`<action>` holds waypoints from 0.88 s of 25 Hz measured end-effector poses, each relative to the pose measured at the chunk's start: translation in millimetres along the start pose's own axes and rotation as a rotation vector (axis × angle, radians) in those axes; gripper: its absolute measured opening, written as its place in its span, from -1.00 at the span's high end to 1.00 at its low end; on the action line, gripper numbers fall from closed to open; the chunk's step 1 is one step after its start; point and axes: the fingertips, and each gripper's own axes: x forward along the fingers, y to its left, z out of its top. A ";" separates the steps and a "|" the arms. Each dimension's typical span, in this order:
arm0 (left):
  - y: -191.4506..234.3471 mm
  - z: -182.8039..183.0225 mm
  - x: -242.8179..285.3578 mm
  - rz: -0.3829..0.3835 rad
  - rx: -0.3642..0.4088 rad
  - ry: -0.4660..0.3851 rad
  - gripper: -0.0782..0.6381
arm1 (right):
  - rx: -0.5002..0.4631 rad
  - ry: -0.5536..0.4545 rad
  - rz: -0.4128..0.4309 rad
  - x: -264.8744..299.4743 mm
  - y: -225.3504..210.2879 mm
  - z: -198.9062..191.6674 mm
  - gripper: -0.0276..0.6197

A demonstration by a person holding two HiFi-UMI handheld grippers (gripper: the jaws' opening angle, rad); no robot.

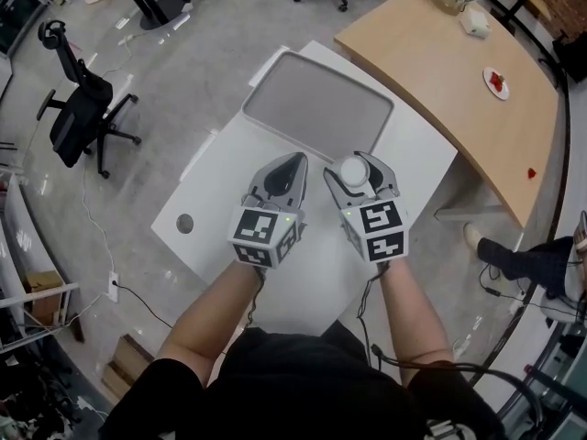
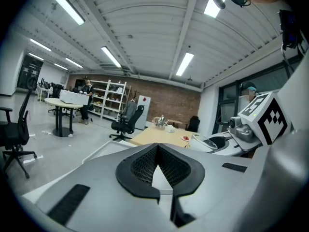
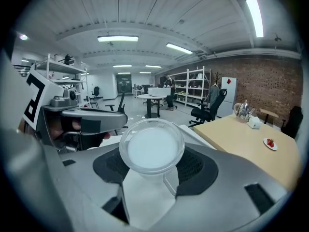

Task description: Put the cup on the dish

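Two grippers above white table (image 1: 206,214). Right gripper (image 1: 362,174) clamps the cup (image 3: 151,151): carry step. Left gripper (image 1: 292,165) jaws together, empty. Next, likely: carry to grey tray (image 1: 316,108) at 12 o'clock, lower level.

The grey tray (image 1: 316,108) lies open from above at the white table's (image 1: 215,195) far edge. A wooden table (image 1: 440,71) crowds the right edge. Left gripper (image 1: 293,161) and right gripper (image 1: 357,170), holding the cup (image 1: 352,168), hang narrowly apart.
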 end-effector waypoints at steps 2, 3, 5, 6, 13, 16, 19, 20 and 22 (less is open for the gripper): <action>8.9 -0.8 17.7 0.009 0.001 0.000 0.78 | 0.003 0.015 -0.009 15.6 -14.3 -7.7 0.13; 13.3 -1.0 26.3 0.015 0.004 -0.002 0.78 | 0.006 0.022 -0.015 22.5 -21.2 -11.6 0.13; 21.0 -2.7 42.9 0.026 0.017 -0.001 0.78 | 0.016 0.031 -0.026 35.2 -34.1 -18.1 0.13; 23.6 -4.7 51.0 0.028 0.022 0.002 0.78 | 0.022 0.034 -0.032 41.3 -40.1 -20.5 0.13; 31.2 -41.6 100.6 0.022 0.051 0.063 0.78 | 0.035 0.055 -0.062 84.0 -72.8 -37.6 0.13; 37.8 -61.7 115.4 0.037 0.035 0.097 0.78 | 0.039 0.069 -0.070 102.7 -81.2 -48.5 0.13; 41.2 -80.2 121.2 0.044 0.014 0.136 0.78 | 0.052 0.092 -0.078 120.1 -85.7 -65.0 0.13; 41.2 -83.7 121.1 0.045 0.008 0.146 0.78 | 0.058 0.099 -0.080 124.9 -86.7 -70.3 0.13; 40.6 -86.3 120.0 0.045 0.002 0.157 0.78 | 0.063 0.107 -0.086 133.3 -88.6 -79.7 0.13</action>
